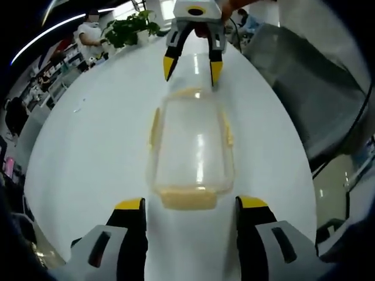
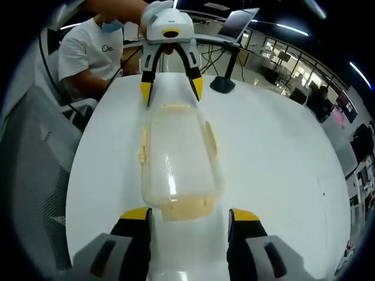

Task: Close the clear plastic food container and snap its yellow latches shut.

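In the left gripper view, the left gripper [image 1: 190,205] stands wide and empty — the clear container [image 1: 191,149] lies at 12 o'clock on the white table [image 1: 88,152], its near yellow latch [image 1: 187,198] between the jaw tips. Its long axis runs straight to the right gripper [image 1: 192,65], also spread, at the far end — both about equally near.

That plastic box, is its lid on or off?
On. The lid covers the box with yellow latches along its edges; whether they are snapped shut, cannot tell.

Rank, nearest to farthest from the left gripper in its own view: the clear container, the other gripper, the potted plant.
1. Clear container: just ahead of the left gripper.
2. Right gripper: at the container's far end.
3. Potted plant: table's far edge, upper left.
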### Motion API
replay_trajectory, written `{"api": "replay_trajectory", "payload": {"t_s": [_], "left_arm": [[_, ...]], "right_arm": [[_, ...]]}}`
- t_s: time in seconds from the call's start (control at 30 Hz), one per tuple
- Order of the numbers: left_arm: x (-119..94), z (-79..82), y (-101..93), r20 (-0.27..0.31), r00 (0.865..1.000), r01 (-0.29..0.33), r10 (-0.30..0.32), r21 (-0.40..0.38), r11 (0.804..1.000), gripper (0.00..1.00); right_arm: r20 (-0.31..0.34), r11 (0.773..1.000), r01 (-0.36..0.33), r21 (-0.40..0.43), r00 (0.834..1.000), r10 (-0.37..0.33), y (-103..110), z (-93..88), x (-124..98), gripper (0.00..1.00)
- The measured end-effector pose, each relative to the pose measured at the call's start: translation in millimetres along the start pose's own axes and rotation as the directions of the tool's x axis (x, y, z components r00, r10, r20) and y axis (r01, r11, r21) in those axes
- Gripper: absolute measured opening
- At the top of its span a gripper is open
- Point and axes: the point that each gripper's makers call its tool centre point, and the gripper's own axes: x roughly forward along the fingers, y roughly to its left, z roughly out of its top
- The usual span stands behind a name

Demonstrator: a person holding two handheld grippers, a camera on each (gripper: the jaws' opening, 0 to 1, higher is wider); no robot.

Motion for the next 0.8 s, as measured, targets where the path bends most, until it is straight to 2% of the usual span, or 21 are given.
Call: {"api": "replay_trajectory", "payload": {"t_s": [0.07, 0.2, 0.37, 0.47, 0.8], "left_arm": [[1.5, -0.7, -1.0, -0.008, 1.0, 0.005, -0.005, 0.024, 1.0, 0.54], [5.2, 0.0, -2.2, -0.005, 1.0, 0.016, -0.016, 0.033, 0.999, 0.54], [7.9, -1.7, 2.5, -0.006, 1.0, 0.016, -0.015, 0.018, 1.0, 0.53], [7.7, -1.4, 1.1, -0.002, 1.0, 0.024, -0.024, 0.014, 1.0, 0.51], [9.6, -5.9, 0.7, -0.019, 0.999, 0.031, -0.03, 0.006, 1.0, 0.47]], "right_arm": [[-0.012, 1.0, 0.004, -0.003, 1.0, -0.004, -1.6, -0.4, 1.1, 0.51], [-0.03, 1.0, -0.004, -0.004, 1.0, 0.004, -2.8, -3.1, 3.2, 0.49], [-0.036, 1.0, -0.02, -0.002, 0.999, 0.02, -1.0, -4.0, 5.8, 0.48], [-0.045, 0.999, -0.054, -0.004, 0.998, 0.054, 4.4, -5.3, 7.6, 0.44], [-0.053, 0.998, -0.06, -0.016, 0.997, 0.059, 1.8, -3.0, 15.6, 0.43]]}}
